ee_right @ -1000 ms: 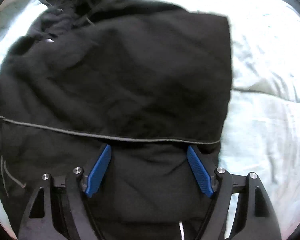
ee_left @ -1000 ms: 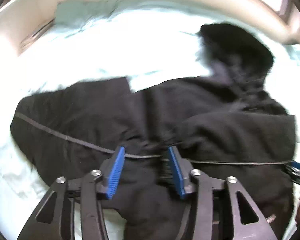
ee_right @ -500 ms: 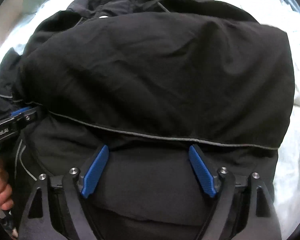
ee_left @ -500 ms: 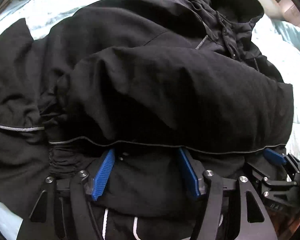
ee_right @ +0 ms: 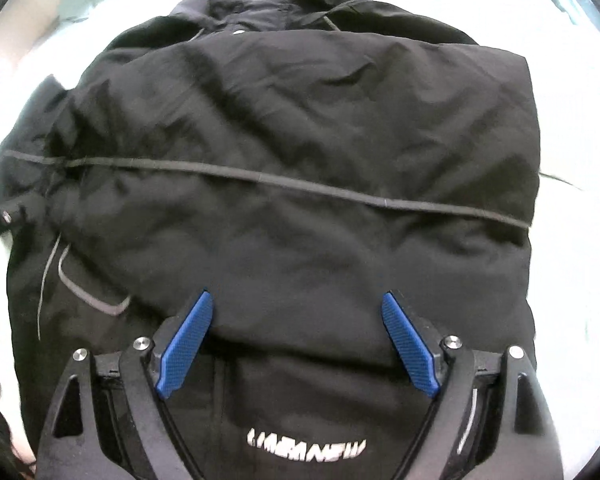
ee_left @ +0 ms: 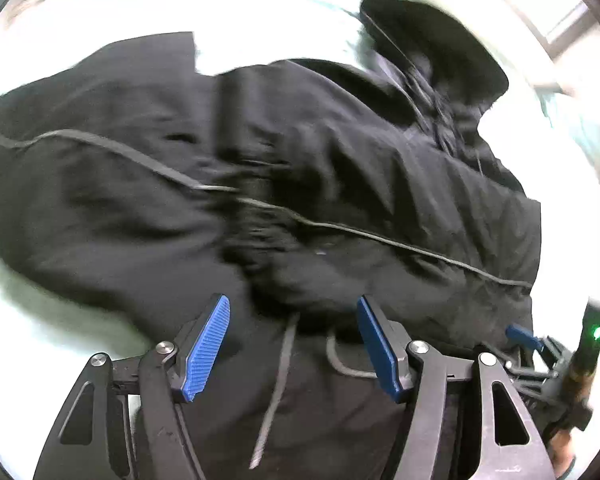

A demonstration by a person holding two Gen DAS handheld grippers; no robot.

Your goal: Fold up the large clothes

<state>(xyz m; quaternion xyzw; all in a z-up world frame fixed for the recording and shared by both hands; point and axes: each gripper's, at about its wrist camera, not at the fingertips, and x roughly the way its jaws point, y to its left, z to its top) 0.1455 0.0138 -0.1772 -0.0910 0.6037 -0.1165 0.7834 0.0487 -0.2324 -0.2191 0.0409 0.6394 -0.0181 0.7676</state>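
black: one jacket (ee_right: 300,140), two tools spread apart.

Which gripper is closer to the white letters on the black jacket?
Right. The right hand-held gripper hangs directly over the white letters, which show between its fingers. The left hand-held gripper is off to the side, over the jacket's drawcords.

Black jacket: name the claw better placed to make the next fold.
Left, tentatively. The left claw is open over the black jacket beside the side flap still spread on the bedsheet. The right claw, also open, faces the tidier panel.
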